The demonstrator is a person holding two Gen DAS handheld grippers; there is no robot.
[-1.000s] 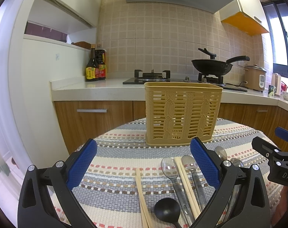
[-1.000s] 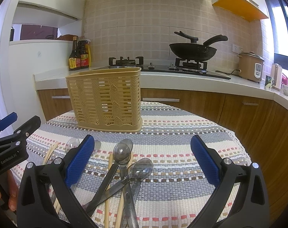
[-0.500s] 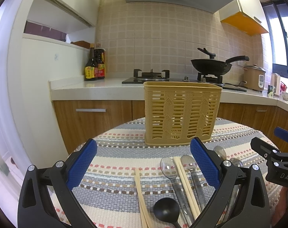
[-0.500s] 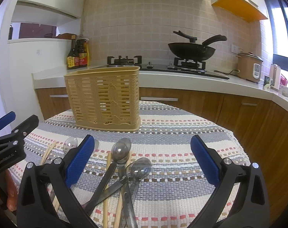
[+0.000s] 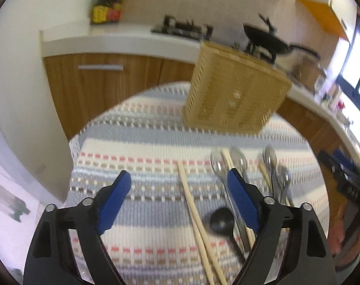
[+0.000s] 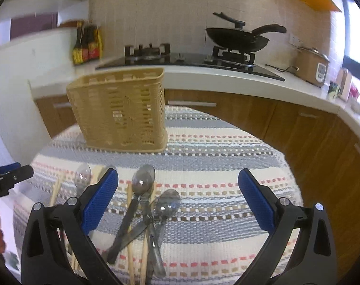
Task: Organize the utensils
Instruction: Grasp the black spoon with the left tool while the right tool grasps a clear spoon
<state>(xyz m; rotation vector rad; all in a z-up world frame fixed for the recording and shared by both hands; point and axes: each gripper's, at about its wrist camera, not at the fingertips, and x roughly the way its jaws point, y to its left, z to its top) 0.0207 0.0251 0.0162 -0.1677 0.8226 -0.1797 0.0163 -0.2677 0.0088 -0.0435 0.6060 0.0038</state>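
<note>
1. Left gripper (image 5: 177,192) angles down over the chopsticks (image 5: 194,211), jaws closing with nothing pinched yet.
2. Right gripper (image 6: 177,190) hangs wide open above the metal spoons (image 6: 142,204).
3. Centre the pair between the pads before squeezing (the black spoon (image 5: 221,219) lies just beside), then carry it to the basket (image 5: 234,92).

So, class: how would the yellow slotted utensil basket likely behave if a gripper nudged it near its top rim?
The utensil basket looks like thin slotted plastic and shows no contents, so probably light. It stands tall on a soft woven tablecloth, so it may tip rather than slide.
</note>
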